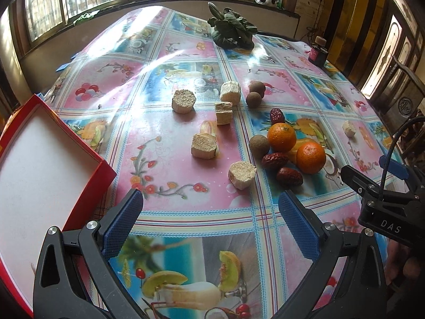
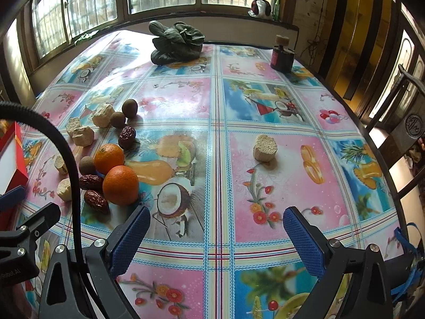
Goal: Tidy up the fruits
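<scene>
At the bottom of the left wrist view, my left gripper (image 1: 211, 212) hangs spread wide, holding nothing. The red box (image 1: 87, 183) sits lower left; the two oranges (image 1: 281, 137) and the dried dates (image 1: 289, 176) cluster right of centre. In the right wrist view, my right gripper (image 2: 216, 230) is likewise spread and unloaded, the oranges middle left. I reckon they're firm, smooth, prone to roll, so grip across the widest part; dates look light and wrinkled, easy to pinch

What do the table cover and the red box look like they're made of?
The table cover looks like glossy plastic or vinyl: window glare streaks across its printed fruit pattern. The red box looks like cardboard, matte white inside with thin folded walls, though that's a guess.
</scene>
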{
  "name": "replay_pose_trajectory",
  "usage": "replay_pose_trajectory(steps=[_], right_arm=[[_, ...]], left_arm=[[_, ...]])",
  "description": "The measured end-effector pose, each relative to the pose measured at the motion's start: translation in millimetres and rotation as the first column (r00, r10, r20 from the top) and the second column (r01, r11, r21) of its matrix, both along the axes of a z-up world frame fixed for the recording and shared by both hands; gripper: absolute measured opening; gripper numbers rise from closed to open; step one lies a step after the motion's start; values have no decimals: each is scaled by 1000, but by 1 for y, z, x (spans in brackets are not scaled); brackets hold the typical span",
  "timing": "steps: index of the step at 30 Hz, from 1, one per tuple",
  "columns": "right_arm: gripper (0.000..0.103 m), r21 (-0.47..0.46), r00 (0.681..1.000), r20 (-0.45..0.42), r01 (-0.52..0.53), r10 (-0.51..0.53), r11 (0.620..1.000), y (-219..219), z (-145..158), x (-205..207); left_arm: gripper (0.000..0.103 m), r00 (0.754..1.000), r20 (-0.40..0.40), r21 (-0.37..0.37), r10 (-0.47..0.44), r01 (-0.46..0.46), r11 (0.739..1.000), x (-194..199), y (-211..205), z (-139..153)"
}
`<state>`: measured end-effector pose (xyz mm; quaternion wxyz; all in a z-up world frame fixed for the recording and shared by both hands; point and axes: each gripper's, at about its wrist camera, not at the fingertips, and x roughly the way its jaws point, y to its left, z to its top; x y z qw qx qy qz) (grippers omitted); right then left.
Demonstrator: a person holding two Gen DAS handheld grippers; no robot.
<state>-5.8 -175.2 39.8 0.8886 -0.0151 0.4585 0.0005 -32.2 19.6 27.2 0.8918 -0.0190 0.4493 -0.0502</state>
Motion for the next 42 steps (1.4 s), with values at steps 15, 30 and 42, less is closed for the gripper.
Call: replay_pose_trajectory(steps=[15,30,42], right_arm=[[76,96,993,30,-115,113,989,1,12,-13],[52,184,957,3,-284,289,941,24,5,-11],[43,135,878,-1,-474,478,870,78,-13,10]], left_arm=[[72,995,-41,-13,-87,87,996,16,-15,-2],[23,991,-54,7,-120,121,993,29,-14,-11],[23,993,-42,-15,-106,105,994,5,11,7]])
